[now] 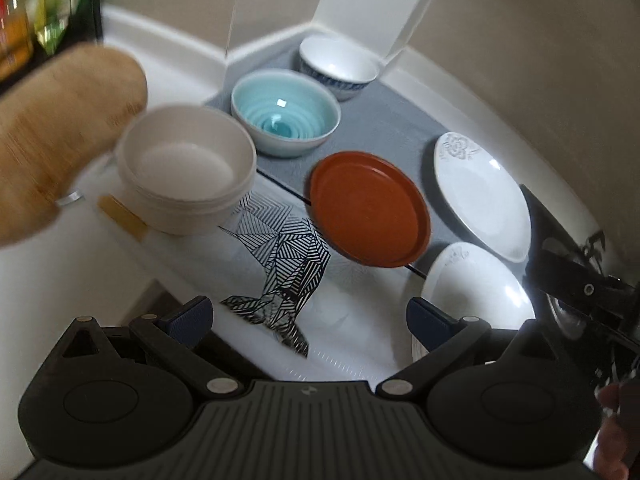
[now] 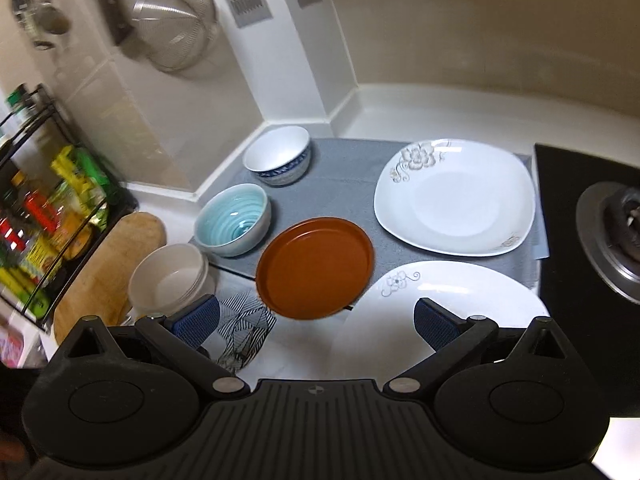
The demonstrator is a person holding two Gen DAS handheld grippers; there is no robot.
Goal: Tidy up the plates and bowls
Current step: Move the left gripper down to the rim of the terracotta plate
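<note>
On the counter a grey mat (image 2: 344, 184) carries a white bowl with a blue band (image 2: 278, 156), a turquoise bowl (image 2: 234, 220) and a square white flowered plate (image 2: 456, 196). An orange plate (image 2: 316, 268) overlaps the mat's near edge, and a second white flowered plate (image 2: 432, 320) lies closest to me. A cream bowl (image 2: 170, 280) stands left of them. In the left wrist view I see the cream bowl (image 1: 186, 168), turquoise bowl (image 1: 286, 114), blue-banded bowl (image 1: 338, 66), orange plate (image 1: 368, 208) and both white plates (image 1: 482, 196) (image 1: 476, 288). My left gripper (image 1: 310, 316) and right gripper (image 2: 316, 320) hover open and hold nothing.
A wooden cutting board (image 2: 100, 272) leans at the left beside a black rack of bottles and packets (image 2: 44, 216). A metal strainer (image 2: 172, 24) hangs on the wall. A black hob with a burner (image 2: 616, 236) sits at the right. A patterned white sheet (image 1: 280, 264) lies under the plates.
</note>
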